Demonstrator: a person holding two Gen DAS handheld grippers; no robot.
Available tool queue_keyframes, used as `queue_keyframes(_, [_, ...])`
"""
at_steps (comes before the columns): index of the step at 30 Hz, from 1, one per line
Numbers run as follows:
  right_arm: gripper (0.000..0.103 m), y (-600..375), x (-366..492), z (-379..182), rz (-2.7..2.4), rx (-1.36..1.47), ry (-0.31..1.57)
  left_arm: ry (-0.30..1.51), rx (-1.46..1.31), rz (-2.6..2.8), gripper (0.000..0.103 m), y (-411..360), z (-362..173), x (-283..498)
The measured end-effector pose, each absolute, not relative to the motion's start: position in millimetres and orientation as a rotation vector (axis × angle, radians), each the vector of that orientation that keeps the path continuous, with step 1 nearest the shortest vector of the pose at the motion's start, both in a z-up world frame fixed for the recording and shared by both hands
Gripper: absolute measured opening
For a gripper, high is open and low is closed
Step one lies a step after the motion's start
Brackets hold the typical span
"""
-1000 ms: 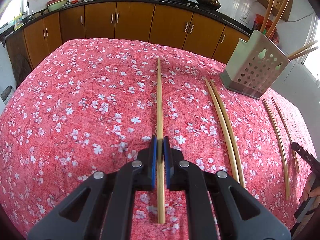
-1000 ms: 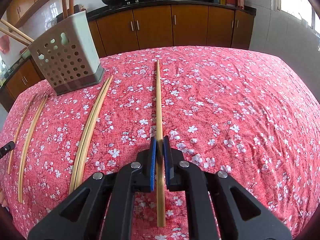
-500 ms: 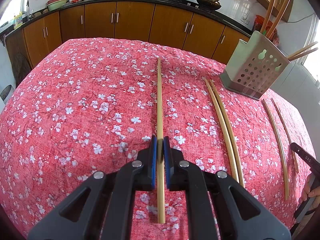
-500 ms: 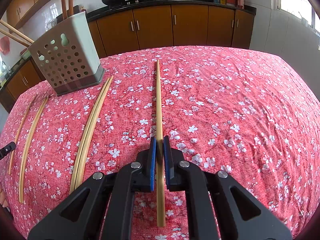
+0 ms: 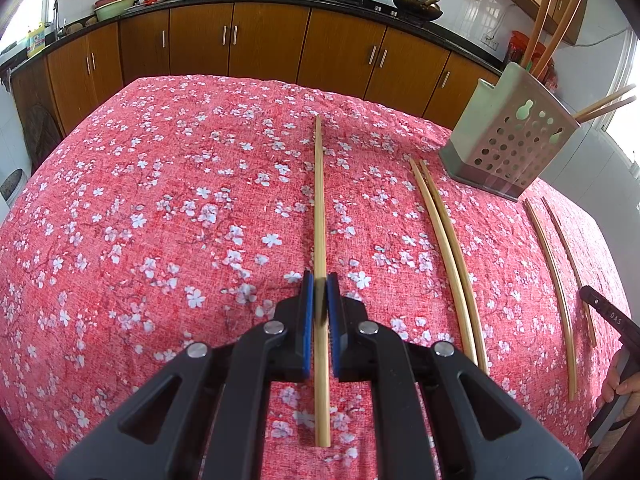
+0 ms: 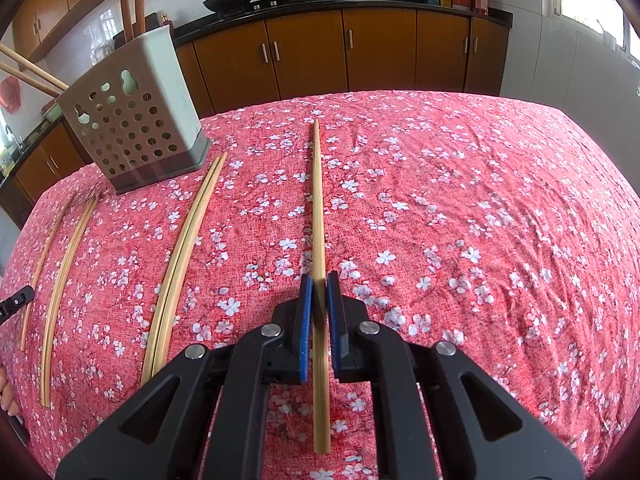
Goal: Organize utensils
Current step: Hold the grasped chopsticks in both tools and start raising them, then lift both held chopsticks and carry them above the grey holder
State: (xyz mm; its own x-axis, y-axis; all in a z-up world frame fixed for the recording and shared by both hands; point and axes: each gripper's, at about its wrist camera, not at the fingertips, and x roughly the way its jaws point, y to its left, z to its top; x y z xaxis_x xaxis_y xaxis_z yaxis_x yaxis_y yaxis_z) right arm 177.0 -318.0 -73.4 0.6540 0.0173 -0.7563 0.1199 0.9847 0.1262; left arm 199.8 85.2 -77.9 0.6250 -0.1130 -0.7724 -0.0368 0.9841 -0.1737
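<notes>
My left gripper (image 5: 320, 284) is shut on a bamboo chopstick (image 5: 319, 200) that runs forward between its blue pads over the red floral tablecloth (image 5: 160, 220). In the right wrist view, my right gripper (image 6: 319, 282) is likewise shut on another chopstick (image 6: 317, 200). A grey perforated utensil holder (image 5: 512, 144) (image 6: 136, 120) stands at the far side with several chopsticks sticking out of it. Two pairs of chopsticks lie on the cloth between the grippers: one pair (image 5: 448, 248) (image 6: 184, 248) and another pair (image 5: 556, 280) (image 6: 60, 272).
Brown kitchen cabinets (image 5: 260, 44) with a dark counter, woks and bottles line the far wall. A person's hand (image 5: 620, 384) on the other tool shows at the right edge of the left wrist view. The cloth drops off at the table's rounded edges.
</notes>
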Motion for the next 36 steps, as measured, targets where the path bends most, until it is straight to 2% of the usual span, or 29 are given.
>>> queue_keyframes(7, [0.009, -309.0, 170.4, -71.9, -0.051, 0.135, 0.862, 0.905, -0.033, -0.007, 0.009, 66.4, -76.6, 197.5])
queue_keyframes(30, [0.008, -313.3, 164.6, -67.4, -0.04, 0.165, 0.861, 0.914, -0.034, -0.001, 0.008, 64.3, -74.8, 186.1])
queue_keyframes(36, [0.008, -321.0, 148.5, -42.6, -0.04, 0.202, 0.774, 0.853, -0.035, -0.038, 0.007, 63.6, -54.2, 172.9])
